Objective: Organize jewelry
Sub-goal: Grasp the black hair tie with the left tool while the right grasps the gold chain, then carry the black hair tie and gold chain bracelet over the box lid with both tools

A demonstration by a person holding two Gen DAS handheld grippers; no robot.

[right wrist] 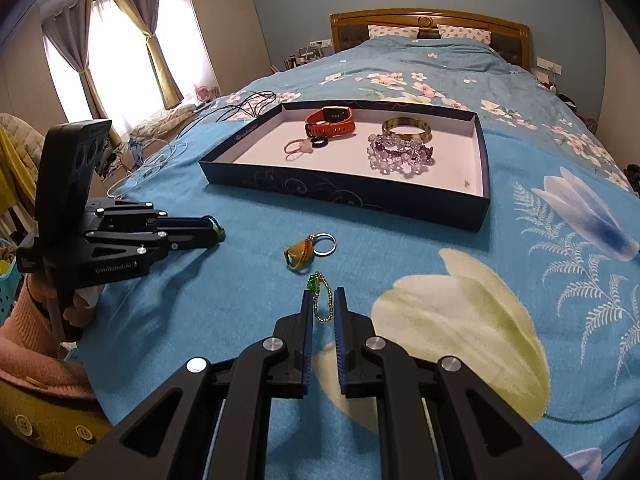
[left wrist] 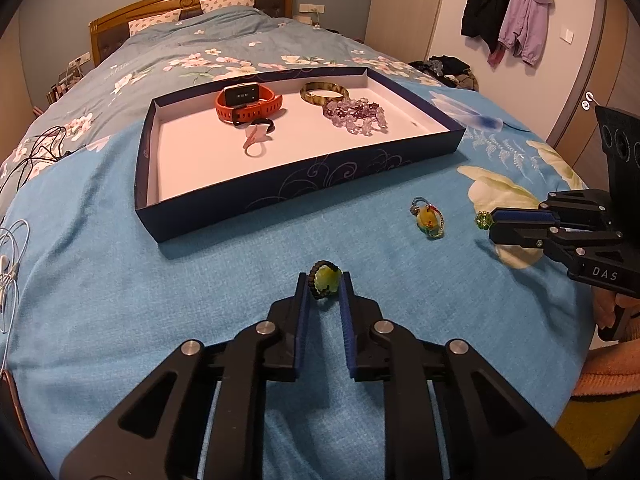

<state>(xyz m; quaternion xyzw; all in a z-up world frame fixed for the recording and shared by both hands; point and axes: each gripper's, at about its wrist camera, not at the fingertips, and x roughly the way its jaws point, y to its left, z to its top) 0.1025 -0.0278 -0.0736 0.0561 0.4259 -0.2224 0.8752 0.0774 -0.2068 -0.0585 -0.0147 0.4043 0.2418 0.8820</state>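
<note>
A dark blue tray with a white floor sits on the bed, also in the right wrist view. It holds an orange watch, a gold bangle, a purple bead bracelet and a pink ring. My left gripper is closed around a yellow-green pendant on the blanket. My right gripper straddles a green-bead chain, jaws slightly apart; it also shows in the left wrist view. A yellow charm with a ring lies between them.
Black and white cables lie on the blanket at the left. Coats hang on the wall at the right. The bed's near edge is just below the grippers. A curtained window is at the left.
</note>
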